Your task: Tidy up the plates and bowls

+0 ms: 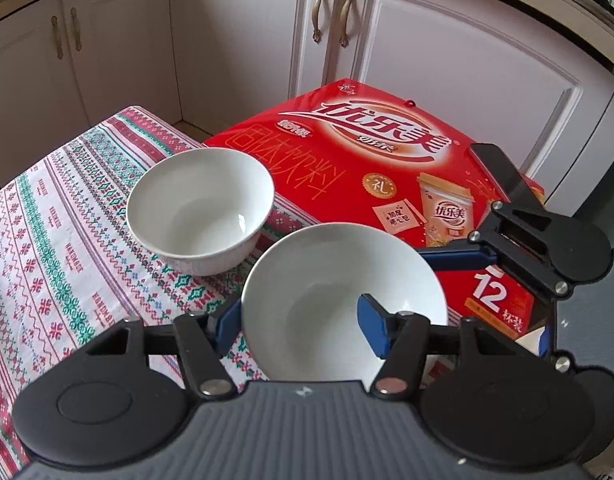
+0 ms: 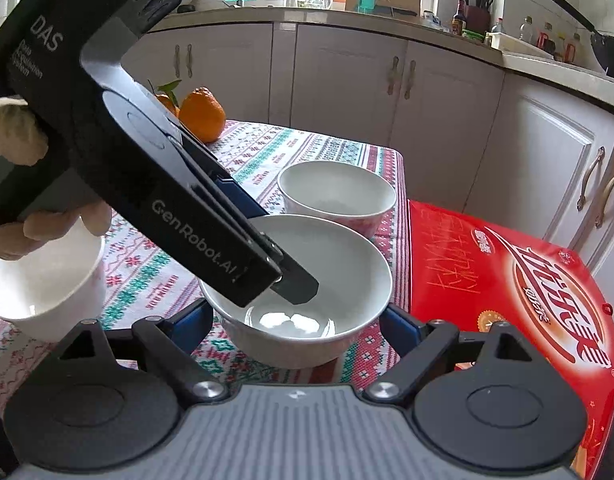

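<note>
We are at a table under a woven cloth [image 1: 59, 240], striped with red and green folk motifs and soft enough to bunch if a bowl drags on it. Beside it sits a glossy red carton [image 1: 347, 152], flat-topped and stiff.

Three bowls are out, all plain white glazed ceramic, round, deep and slick. The near bowl [image 1: 319, 280] is at the table's edge by the carton, the far bowl [image 1: 199, 208] is just beyond it, and a third bowl [image 2: 47, 300] sits off to the left.

We judge the step to be gripping the near bowl so it can be nested into another. The left gripper [image 1: 299, 308] pinches its wall, one pad inside and one outside. The right gripper [image 2: 295, 320] straddles the whole bowl, its pads seemingly pressed on the outer sides.

Next we need a level lift and a gentle set-down into the far bowl, since glaze slips on rubber
</note>
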`<state>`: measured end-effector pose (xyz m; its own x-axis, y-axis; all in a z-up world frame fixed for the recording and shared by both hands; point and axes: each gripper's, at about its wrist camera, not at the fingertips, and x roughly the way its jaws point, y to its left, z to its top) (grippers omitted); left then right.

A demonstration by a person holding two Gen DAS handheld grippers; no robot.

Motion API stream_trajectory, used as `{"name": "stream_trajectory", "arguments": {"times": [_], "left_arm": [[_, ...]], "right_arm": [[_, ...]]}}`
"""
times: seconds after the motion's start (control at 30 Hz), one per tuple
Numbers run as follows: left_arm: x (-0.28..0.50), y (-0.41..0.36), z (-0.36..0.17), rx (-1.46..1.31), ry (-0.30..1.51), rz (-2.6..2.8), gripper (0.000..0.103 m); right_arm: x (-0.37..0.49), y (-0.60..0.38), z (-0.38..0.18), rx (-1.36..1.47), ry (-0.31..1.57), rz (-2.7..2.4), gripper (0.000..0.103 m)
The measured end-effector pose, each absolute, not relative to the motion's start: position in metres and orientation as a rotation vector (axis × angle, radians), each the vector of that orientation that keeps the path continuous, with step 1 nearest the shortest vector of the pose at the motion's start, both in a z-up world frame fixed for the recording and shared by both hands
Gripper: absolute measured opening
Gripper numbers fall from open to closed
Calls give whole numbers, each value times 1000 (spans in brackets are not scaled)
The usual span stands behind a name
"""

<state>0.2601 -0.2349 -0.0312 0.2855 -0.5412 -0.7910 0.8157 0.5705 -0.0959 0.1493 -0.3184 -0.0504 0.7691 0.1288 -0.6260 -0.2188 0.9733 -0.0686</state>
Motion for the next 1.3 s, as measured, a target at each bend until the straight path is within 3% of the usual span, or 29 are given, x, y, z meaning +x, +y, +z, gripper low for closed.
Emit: {"name": "stream_trajectory", "arguments": {"times": [1.3], "left_arm": [[190,-113,28,308,764,-786,61]], "right_arm": [[101,-220,0,-247,598,372,93]]}}
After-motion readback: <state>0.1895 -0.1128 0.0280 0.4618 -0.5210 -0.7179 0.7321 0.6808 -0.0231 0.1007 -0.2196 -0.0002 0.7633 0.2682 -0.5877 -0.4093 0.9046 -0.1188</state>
